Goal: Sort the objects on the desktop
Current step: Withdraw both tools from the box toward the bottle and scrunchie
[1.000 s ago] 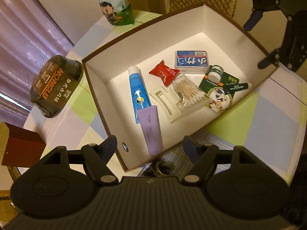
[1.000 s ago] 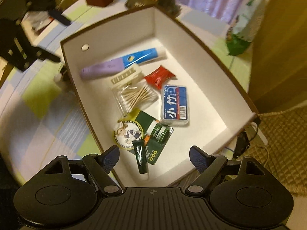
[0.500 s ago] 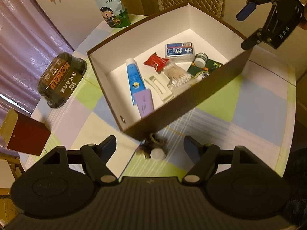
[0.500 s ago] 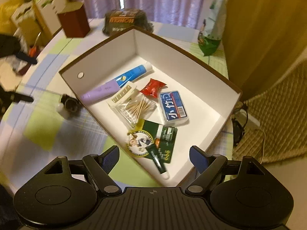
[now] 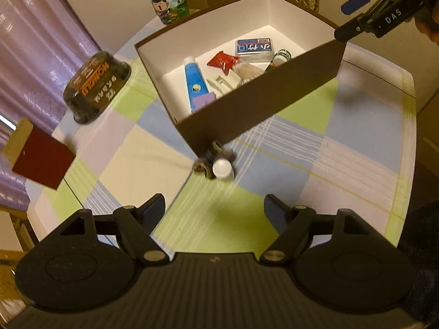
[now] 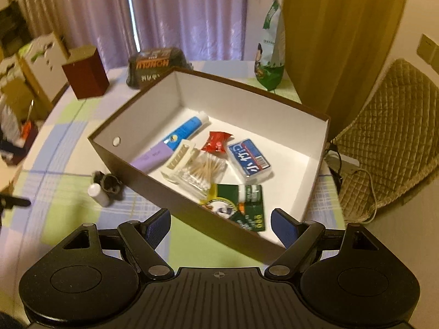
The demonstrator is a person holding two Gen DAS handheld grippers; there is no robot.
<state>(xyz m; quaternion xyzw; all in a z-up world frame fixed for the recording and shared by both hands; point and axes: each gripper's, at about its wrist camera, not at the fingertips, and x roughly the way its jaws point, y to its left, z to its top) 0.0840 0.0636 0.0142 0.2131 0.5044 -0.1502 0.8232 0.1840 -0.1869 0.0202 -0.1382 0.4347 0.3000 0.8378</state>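
your left gripper point(image 5: 214, 205) hangs above the checked tablecloth point(image 5: 343, 170) with its fingers spread wide and nothing between them. your right gripper point(image 6: 220, 223) is likewise spread and empty, held over the near wall of a brown box point(image 6: 192, 213) with a white inside.

the box sits in the middle of the table. inside it lie a blue tube point(image 6: 184, 131), a lilac tube point(image 6: 151, 159) touching the blue one's end, a white hair clip point(image 6: 179, 156), a clear bag of cotton swabs point(image 6: 204, 171), a red sachet point(image 6: 216, 141), a blue and white tissue pack point(image 6: 249, 157) and a dark green card pack point(image 6: 247, 205) nearest your right gripper.

outside the box, touching or just beside its corner, a small white-capped bottle point(image 5: 222, 168) stands next to a dark hair tie point(image 5: 208, 159). they lie ahead of your left gripper, between its fingers in that view but well clear of them.

farther off on the table are a dark brown wrapped package point(image 5: 96, 85), a dark red box point(image 5: 41, 161) and a green and white snack bag point(image 6: 270, 63). purple curtains hang behind, and a quilted chair point(image 6: 389, 142) stands beside the table.
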